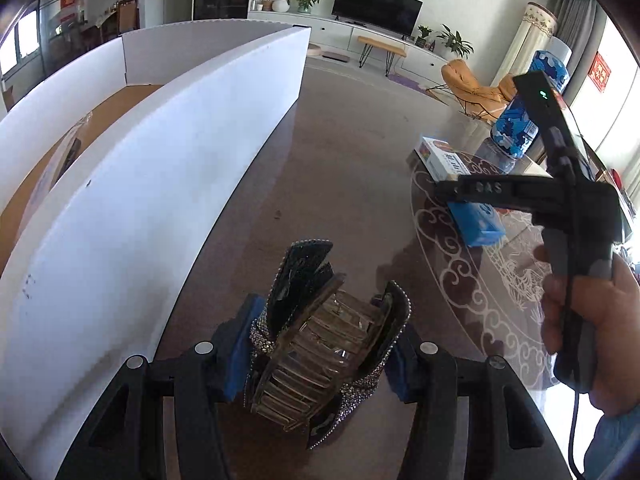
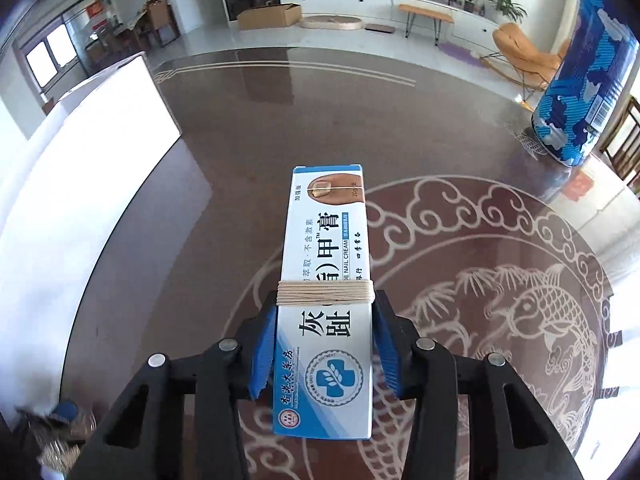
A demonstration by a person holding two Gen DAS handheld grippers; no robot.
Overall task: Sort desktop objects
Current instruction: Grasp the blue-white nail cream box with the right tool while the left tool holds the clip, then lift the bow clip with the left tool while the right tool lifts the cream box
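My left gripper [image 1: 316, 344] is shut on a rhinestone hair claw clip [image 1: 320, 344], held just above the dark table beside the white box wall [image 1: 160, 168]. My right gripper [image 2: 324, 344] is shut on a long blue-and-white nail cream box [image 2: 326, 280] with string wound round its middle, held above the table. That box also shows in the left wrist view [image 1: 476, 224], under the right gripper's body [image 1: 560, 200] held in a hand. The hair clip shows blurred at the bottom left of the right wrist view [image 2: 60, 440].
An open white cardboard box [image 1: 132, 56] with a brown floor stands on the left of the table. A blue patterned can [image 2: 580, 88] stands at the far right, on a clear base. The table top [image 2: 500, 288] has a white fish-and-cloud pattern.
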